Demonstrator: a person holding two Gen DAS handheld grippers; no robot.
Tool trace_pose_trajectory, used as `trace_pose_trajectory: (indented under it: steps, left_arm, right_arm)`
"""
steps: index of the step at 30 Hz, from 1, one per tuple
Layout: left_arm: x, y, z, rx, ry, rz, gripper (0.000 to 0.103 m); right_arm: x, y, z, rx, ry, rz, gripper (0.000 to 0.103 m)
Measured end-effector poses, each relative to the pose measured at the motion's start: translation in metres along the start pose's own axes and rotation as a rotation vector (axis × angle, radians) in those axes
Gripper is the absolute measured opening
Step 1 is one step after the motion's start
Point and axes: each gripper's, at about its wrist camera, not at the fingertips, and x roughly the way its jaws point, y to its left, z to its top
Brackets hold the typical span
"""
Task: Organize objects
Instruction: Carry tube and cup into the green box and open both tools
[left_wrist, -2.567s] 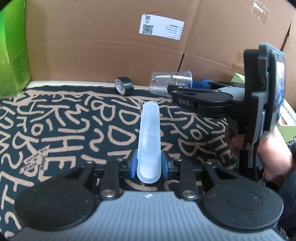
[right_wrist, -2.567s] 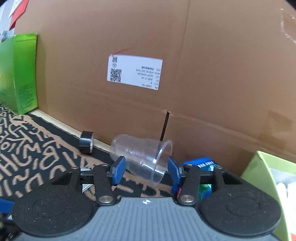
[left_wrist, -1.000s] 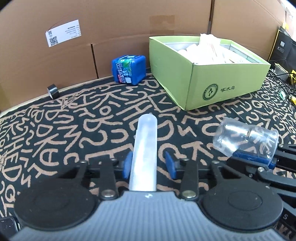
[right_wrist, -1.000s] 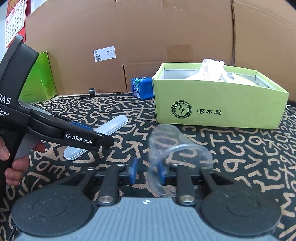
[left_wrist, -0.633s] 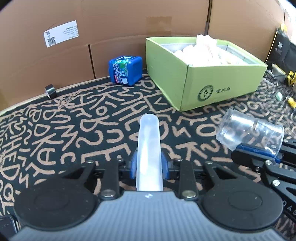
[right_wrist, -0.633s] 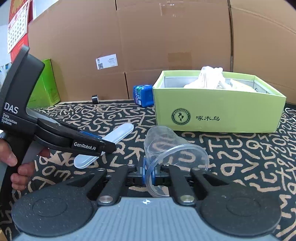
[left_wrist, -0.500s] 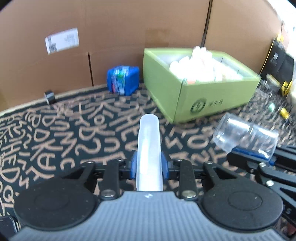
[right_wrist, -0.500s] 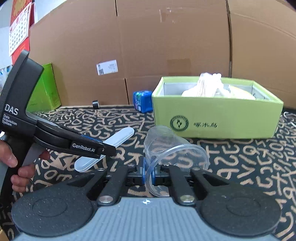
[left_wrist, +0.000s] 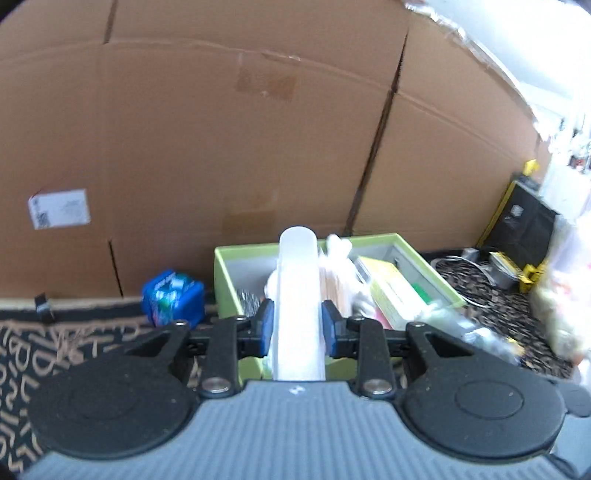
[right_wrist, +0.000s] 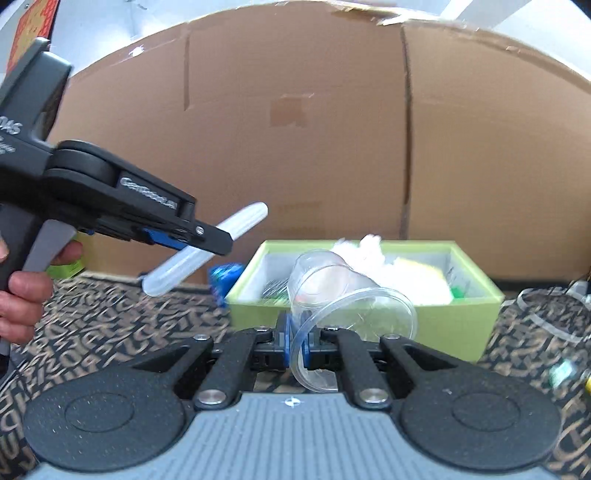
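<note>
My left gripper (left_wrist: 298, 325) is shut on a long frosted white plastic case (left_wrist: 298, 280), its blue pads pressing both sides. The case points forward over the open green box (left_wrist: 221, 288). From the right wrist, the left gripper (right_wrist: 192, 236) holds that case (right_wrist: 240, 225) in the air, left of the green box (right_wrist: 454, 325). My right gripper (right_wrist: 295, 341) is shut on the rim of a clear plastic cup (right_wrist: 332, 291), which lies on its side in front of the box. A person's hand (right_wrist: 22, 295) grips the left handle.
The green box holds white bags, a yellow-green pack and other items. A blue pack (left_wrist: 173, 297) and a black tape roll (left_wrist: 42, 306) sit by the cardboard wall (left_wrist: 221, 147). A patterned mat (left_wrist: 55, 343) covers the surface. Cables and black-and-yellow gear (left_wrist: 524, 221) lie at the right.
The left jaws closed onto the case. Both grippers then rose off the mat with the case and the cup and came closer to the green box.
</note>
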Motion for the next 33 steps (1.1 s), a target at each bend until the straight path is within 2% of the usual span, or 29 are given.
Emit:
trace_pose_trajectory:
  steps: [8, 14, 16, 18, 20, 22, 24, 27, 33]
  left_arm:
    - [0.063, -0.018, 0.013, 0.003, 0.045, 0.037, 0.027]
    - [0.088, -0.017, 0.01, 0.029, 0.066, 0.055, 0.029]
    - [0.091, -0.017, 0.006, 0.042, 0.068, 0.058, 0.042]
    - [0.088, -0.019, -0.001, 0.063, 0.04, 0.061, 0.075]
    - [0.084, -0.021, -0.006, 0.079, 0.011, 0.073, 0.086]
    - [0.08, -0.024, -0.01, 0.089, 0.004, 0.064, 0.091]
    - [0.076, -0.029, -0.011, 0.094, -0.004, 0.058, 0.103]
    - [0.068, -0.031, -0.014, 0.102, -0.031, 0.059, 0.103]
    - [0.039, -0.031, -0.018, 0.1, -0.021, 0.051, 0.103]
  right_arm:
    - [0.036, -0.064, 0.028, 0.014, -0.062, -0.166, 0.009]
    - [0.084, -0.095, 0.034, 0.037, -0.08, -0.178, 0.009]
    - [0.1, -0.1, 0.027, 0.04, -0.063, -0.172, 0.019]
    - [0.109, -0.103, 0.019, 0.046, -0.006, -0.169, 0.054]
    - [0.105, -0.102, 0.009, 0.047, -0.005, -0.175, 0.074]
    - [0.093, -0.1, 0.001, 0.041, -0.037, -0.186, 0.075]
    - [0.085, -0.1, -0.004, 0.04, -0.04, -0.201, 0.075]
    - [0.071, -0.1, -0.007, 0.059, -0.062, -0.198, 0.075]
    - [0.05, -0.088, -0.01, 0.112, -0.063, -0.175, 0.077]
